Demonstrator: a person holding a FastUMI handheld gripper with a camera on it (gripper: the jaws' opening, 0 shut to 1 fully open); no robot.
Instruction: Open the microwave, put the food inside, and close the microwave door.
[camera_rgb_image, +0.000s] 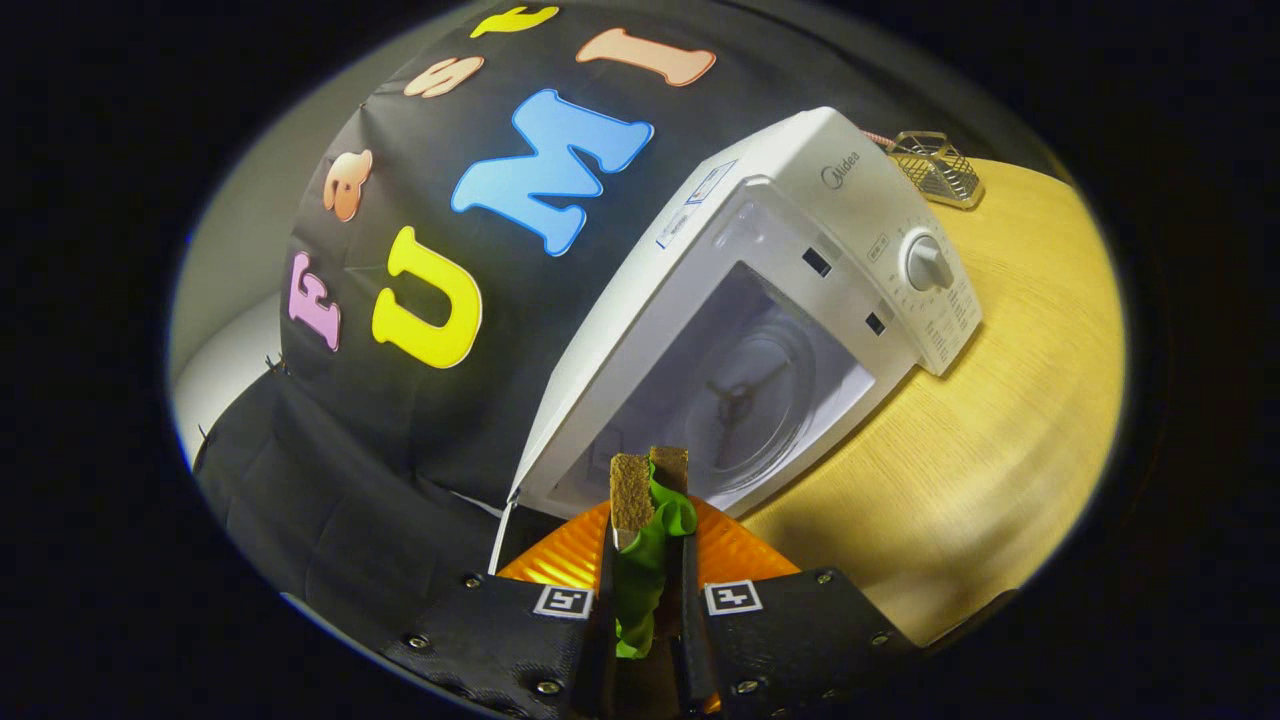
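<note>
Wooden table (1000, 430) carries everything. On it the gripper (649, 480) is closed on a green leafy food piece (650, 560), pinched between both fingers, above an orange ridged thing (740, 550). Just beyond the fingers stands the white microwave (760, 320), door open, cavity facing them.

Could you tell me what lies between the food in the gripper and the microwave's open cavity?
Nothing: in the gripper view the gripper, shut on the orange food by its green stem, sits just before the microwave opening, and the stretch is bare.
</note>
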